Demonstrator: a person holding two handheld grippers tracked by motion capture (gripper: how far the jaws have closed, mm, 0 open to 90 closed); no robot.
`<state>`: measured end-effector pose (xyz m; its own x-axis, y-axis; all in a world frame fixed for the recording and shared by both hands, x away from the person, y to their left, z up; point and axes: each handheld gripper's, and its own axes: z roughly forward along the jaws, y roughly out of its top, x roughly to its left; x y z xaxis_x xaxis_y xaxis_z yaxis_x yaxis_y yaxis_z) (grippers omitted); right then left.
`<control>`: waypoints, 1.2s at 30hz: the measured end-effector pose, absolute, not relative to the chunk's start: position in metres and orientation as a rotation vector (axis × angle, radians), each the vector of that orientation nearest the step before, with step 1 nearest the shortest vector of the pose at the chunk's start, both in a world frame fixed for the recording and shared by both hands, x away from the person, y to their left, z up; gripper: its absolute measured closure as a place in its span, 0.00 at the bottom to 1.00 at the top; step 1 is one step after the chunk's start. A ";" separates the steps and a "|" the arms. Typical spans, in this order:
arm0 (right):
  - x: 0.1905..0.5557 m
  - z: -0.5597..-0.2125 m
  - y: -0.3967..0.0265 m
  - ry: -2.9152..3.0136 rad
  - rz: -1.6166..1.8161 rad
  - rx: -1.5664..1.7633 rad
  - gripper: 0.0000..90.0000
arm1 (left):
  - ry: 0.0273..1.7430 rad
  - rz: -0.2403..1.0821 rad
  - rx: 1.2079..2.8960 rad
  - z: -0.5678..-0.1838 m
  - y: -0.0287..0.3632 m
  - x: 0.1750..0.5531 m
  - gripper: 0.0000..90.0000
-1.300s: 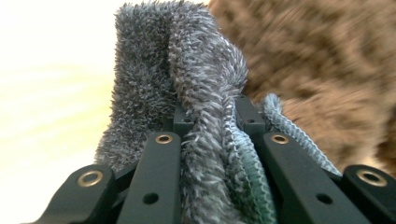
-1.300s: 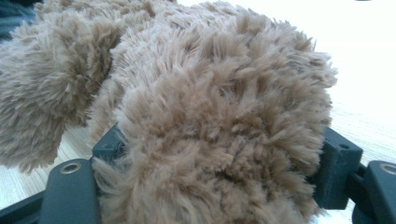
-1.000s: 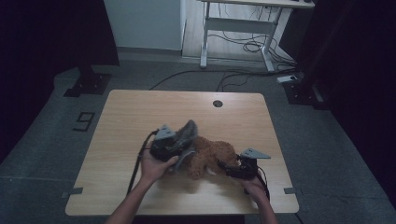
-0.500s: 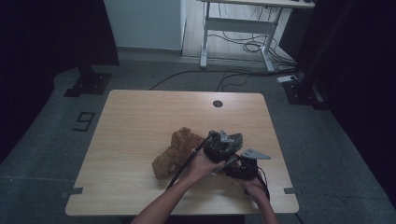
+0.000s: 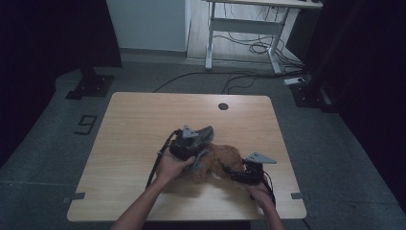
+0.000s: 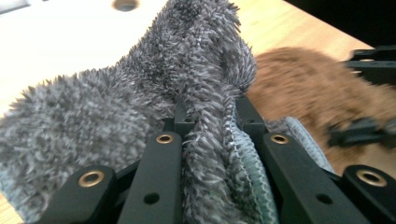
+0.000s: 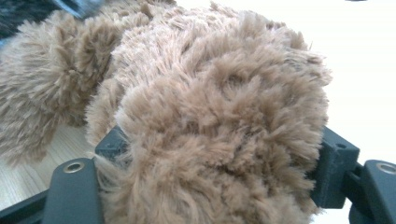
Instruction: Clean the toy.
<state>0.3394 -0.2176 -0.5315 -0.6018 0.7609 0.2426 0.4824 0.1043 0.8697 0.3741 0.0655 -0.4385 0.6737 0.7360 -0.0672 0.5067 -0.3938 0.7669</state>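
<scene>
Near the front edge of the wooden table [image 5: 143, 120] we hold both tools close together over a small heap of cloth. Our left gripper [image 6: 205, 140] has its jaws pinched nearly closed on a fold of the grey microfibre cloth [image 6: 140, 93], whose stitched hem runs up between them; from the high view that cloth [image 5: 203, 136] drapes over the tool. Our right gripper [image 7: 215, 158] has its jaws part-way open, clamped around a thick bunch of the brown fluffy cloth [image 7: 210, 93]. That brown cloth [image 5: 222, 158] lies between the two tools, touching the grey one, its long axis running roughly from our left hand [image 5: 170, 167] across toward the right. We judge the next move turns on pulling the two apart along that line, with the right gripper nearer the brown bulk.
</scene>
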 end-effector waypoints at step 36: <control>0.353 -0.522 -0.207 2.054 1.549 1.115 0.42 | 1.124 0.182 1.905 -0.476 0.137 0.398 0.85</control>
